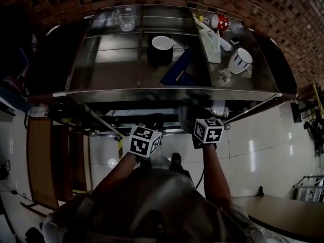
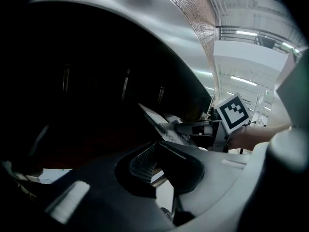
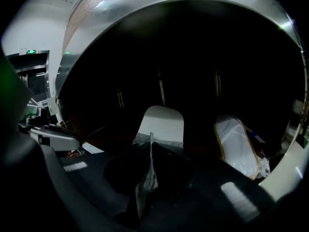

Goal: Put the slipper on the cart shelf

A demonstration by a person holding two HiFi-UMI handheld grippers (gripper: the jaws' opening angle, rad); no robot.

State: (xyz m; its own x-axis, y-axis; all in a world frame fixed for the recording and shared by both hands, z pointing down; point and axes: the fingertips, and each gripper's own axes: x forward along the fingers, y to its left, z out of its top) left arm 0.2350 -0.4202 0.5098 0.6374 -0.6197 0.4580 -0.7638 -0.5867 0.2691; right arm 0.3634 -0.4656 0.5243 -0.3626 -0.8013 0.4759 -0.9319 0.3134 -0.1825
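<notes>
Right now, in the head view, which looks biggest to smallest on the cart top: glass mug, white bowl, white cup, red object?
1 and 2. White cup and glass mug: they look about alike, so I won't rank them.
3. White bowl: slightly smaller.
4. Red object: clearly smallest.

I see a steel cart standing on a pale tiled floor. Its top shelf carries a glass mug at the far left corner, a white bowl near the middle, a flat blue item just beside it, a white cloth, something red and a white mug to the right. On the dark lower shelf I make out a white slipper, and apart to its right a pale plastic-wrapped item
</notes>
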